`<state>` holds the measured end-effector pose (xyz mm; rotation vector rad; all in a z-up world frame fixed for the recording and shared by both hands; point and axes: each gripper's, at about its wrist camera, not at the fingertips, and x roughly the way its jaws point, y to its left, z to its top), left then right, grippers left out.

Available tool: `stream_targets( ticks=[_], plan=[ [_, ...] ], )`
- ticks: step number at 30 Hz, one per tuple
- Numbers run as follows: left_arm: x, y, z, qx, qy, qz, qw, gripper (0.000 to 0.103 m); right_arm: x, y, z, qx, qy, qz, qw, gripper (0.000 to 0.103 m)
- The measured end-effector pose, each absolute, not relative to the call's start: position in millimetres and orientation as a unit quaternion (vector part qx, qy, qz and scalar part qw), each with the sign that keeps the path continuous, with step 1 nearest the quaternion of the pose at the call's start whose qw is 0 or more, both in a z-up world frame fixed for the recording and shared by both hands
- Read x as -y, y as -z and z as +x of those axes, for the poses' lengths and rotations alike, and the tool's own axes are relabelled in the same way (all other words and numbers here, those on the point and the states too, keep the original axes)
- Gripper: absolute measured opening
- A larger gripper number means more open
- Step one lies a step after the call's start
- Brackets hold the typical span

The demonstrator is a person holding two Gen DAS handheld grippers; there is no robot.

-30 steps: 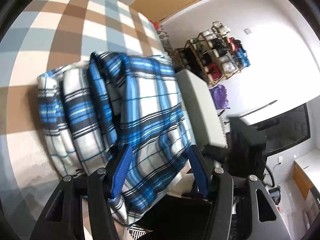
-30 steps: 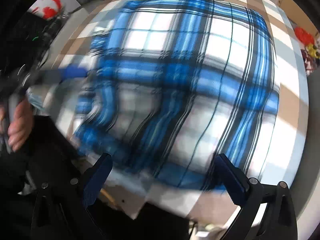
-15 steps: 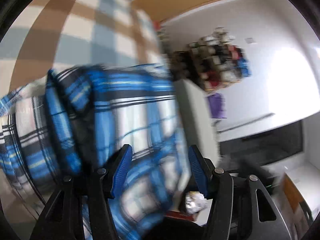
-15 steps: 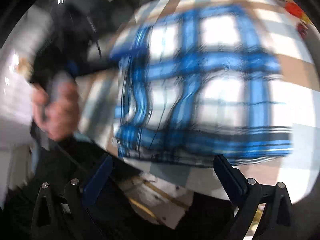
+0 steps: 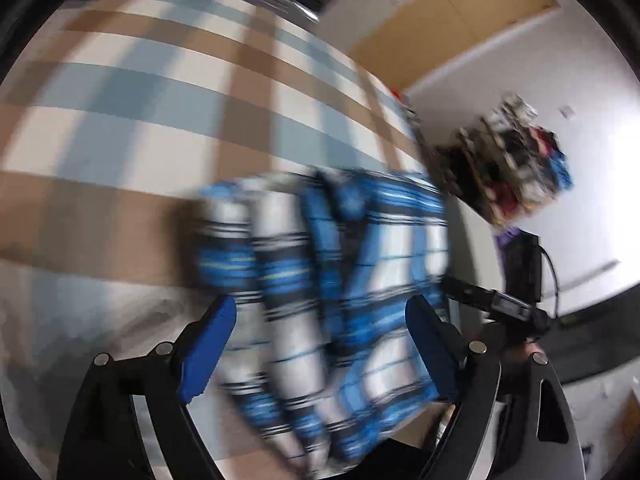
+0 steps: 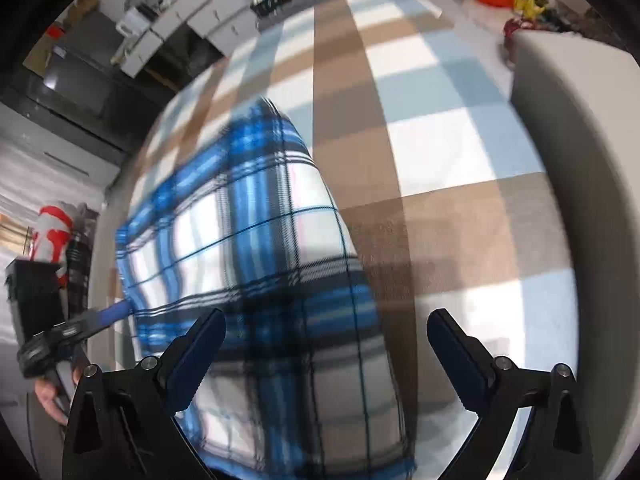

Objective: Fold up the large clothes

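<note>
1. Blue, white and black plaid fabric, a large garment (image 5: pixel 332 280), is lying bunched in a thick folded bundle on a bed covered in a tan, pale blue and cream checked blanket (image 5: pixel 160 92).

2. Seen from the left gripper (image 5: pixel 320 344), the bundle is sitting directly ahead and slightly below, filling the gap between the two blue fingers without being pinched. Its fingers are standing wide apart, holding nothing.

3. Seen from the right gripper (image 6: pixel 324 344), the same garment (image 6: pixel 256 264) is lying ahead and to the left, running under the left finger. These fingers are also spread wide, and nothing is clamped between them.

4. The bundle's long axis is running away from each gripper, from the near edge of the bed toward its far side; its nearest end is reaching close to the bed's front edge.

5. In the right wrist view, the left gripper is appearing at the far left, held by a hand (image 6: pixel 52 392), its blue finger touching or just beside the garment's left edge; blur is making contact hard to confirm.

6. Judging from this, the left gripper is looking nearer and more squarely lined up, so a grasp from it would mean closing straight ahead on the near end.

7. Both views are motion-blurred, so fine folds are not readable.
</note>
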<state>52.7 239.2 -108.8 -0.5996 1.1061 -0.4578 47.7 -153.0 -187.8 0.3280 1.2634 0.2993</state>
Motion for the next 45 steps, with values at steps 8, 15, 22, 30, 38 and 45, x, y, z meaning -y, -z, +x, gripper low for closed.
stream_targets(
  ticks=[8, 15, 22, 30, 38, 45],
  plan=[
    [-229, 141, 42, -0.568, 0.247, -0.233, 0.75, 0.088, 114, 185, 60, -0.603, -0.181, 0.129, 0.766, 0.103],
    [-198, 128, 71, -0.586, 0.314, -0.211, 0.716, 0.088, 89, 160, 43, -0.603, -0.189, 0.148, 0.76, 0.103],
    [-236, 131, 84, -0.595, 0.254, -0.23, 0.727, 0.088, 51, 135, 25, -0.564, -0.222, 0.177, 0.776, 0.103],
    [-263, 99, 33, -0.51, 0.158, -0.14, 0.834, 0.088, 42, 120, -7, -0.437, -0.147, 0.174, 0.87, 0.103],
    [-252, 70, 13, -0.429, 0.142, -0.131, 0.882, 0.089, 49, 64, -66, -0.28, -0.143, 0.122, 0.941, 0.103],
    [-215, 60, 12, -0.398, 0.108, -0.082, 0.907, 0.089, 45, 70, -64, -0.314, -0.135, 0.101, 0.934, 0.103]
  ],
)
